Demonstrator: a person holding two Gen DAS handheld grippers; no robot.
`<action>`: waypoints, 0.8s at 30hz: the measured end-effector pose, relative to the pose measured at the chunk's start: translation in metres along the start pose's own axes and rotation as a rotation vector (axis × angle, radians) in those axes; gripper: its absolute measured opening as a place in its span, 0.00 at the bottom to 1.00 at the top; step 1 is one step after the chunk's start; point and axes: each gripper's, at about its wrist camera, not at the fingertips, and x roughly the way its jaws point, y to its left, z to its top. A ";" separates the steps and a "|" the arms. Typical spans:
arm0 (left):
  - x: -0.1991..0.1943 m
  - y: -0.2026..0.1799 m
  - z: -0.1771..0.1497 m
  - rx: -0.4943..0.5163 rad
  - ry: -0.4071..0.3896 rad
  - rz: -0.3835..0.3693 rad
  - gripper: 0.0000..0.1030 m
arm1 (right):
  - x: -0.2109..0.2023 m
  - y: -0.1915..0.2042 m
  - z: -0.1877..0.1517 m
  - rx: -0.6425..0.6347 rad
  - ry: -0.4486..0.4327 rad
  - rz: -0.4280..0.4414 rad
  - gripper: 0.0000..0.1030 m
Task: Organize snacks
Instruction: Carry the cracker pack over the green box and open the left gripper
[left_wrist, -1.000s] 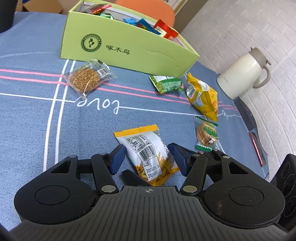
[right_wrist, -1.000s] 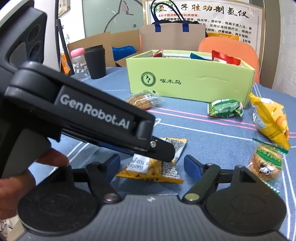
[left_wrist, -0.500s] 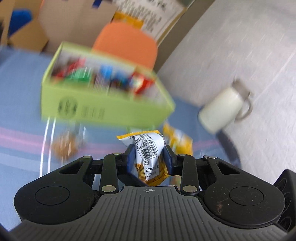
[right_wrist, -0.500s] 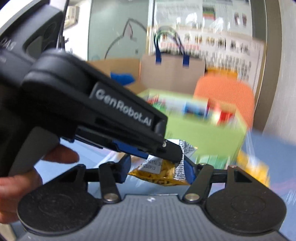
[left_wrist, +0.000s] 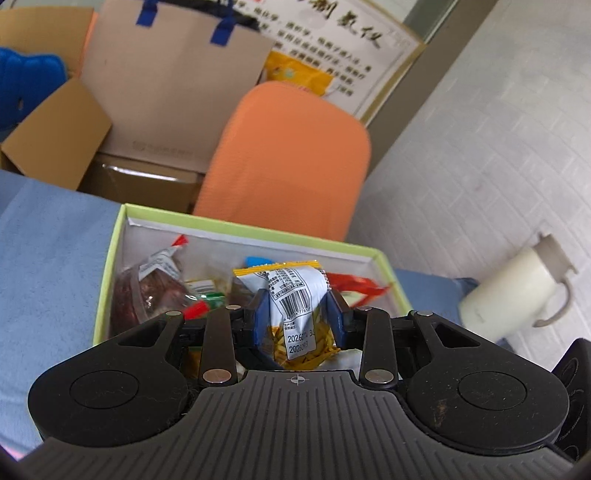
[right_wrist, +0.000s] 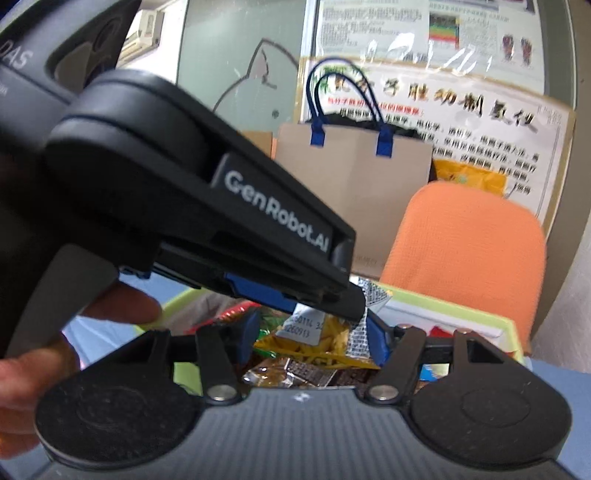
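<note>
yellow snack packet sits pinched in your left gripper, hanging over the green box so it can drop among the snacks there. your right gripper brackets the same packet, grip unclear. orange chair at twelve o'clock, cream jug at three; nothing blocks the box.

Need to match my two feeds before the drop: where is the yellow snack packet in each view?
Left wrist: yellow snack packet low centre, pinched upright between blue pads.
Right wrist: same packet low centre, lying sideways beneath the left tool.
Shared landmark: orange chair back behind the green box.
</note>
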 end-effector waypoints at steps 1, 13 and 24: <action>0.005 0.003 0.001 0.004 0.000 0.001 0.16 | 0.006 0.000 -0.002 0.004 0.014 0.007 0.67; -0.075 0.009 -0.030 -0.023 -0.158 -0.022 0.67 | -0.087 -0.011 -0.021 0.045 -0.111 -0.057 0.90; -0.095 -0.027 -0.162 -0.063 0.008 -0.109 0.68 | -0.193 -0.021 -0.131 0.225 0.041 -0.212 0.90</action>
